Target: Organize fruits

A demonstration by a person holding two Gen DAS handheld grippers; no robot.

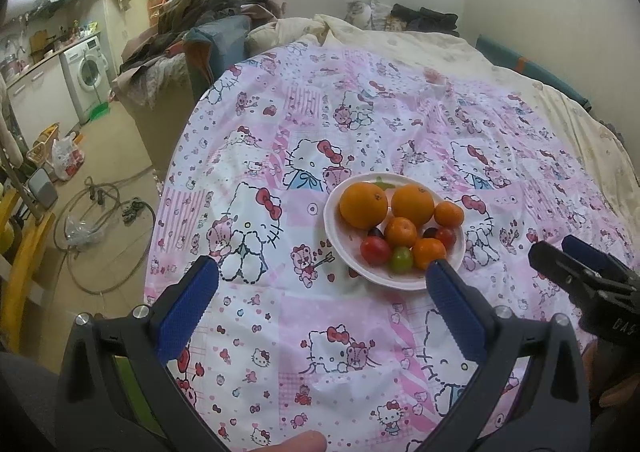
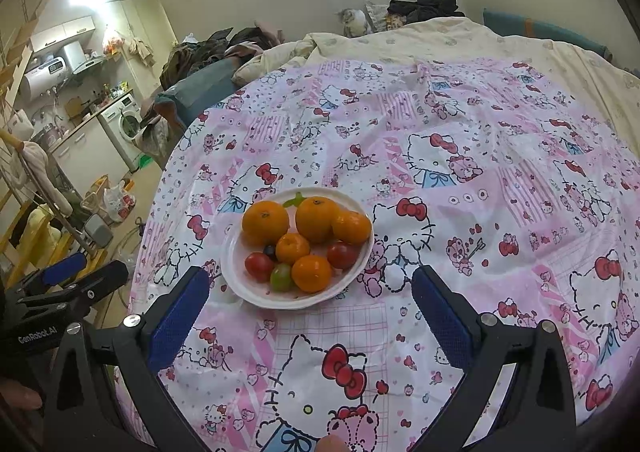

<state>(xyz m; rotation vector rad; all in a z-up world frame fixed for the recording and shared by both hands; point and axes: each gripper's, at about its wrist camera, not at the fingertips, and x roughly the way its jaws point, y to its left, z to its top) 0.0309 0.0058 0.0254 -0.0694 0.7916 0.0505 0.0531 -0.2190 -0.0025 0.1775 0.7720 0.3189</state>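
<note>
A white plate [image 1: 340, 248] holds two large oranges [image 1: 363, 205], three small tangerines [image 1: 401, 231], red tomatoes [image 1: 375, 250], a green one [image 1: 401, 259] and dark grapes [image 1: 375, 232]. It sits on a pink cartoon-cat cloth [image 1: 320, 332]. My left gripper [image 1: 322, 272] is open and empty, hovering in front of the plate, its right finger near the rim. In the right wrist view the plate [image 2: 236, 272] lies just ahead of my right gripper [image 2: 310, 282], which is open and empty. Each gripper shows at the other view's edge, the right one [image 1: 576, 268] and the left one [image 2: 76, 276].
The cloth covers a bed with a cream quilt [image 1: 420, 40] behind. A cat [image 2: 354, 22] sits at the far end. To the left lie a floor with hoses [image 1: 100, 220], bags, a clothes pile [image 1: 200, 24] and a washing machine [image 1: 88, 72].
</note>
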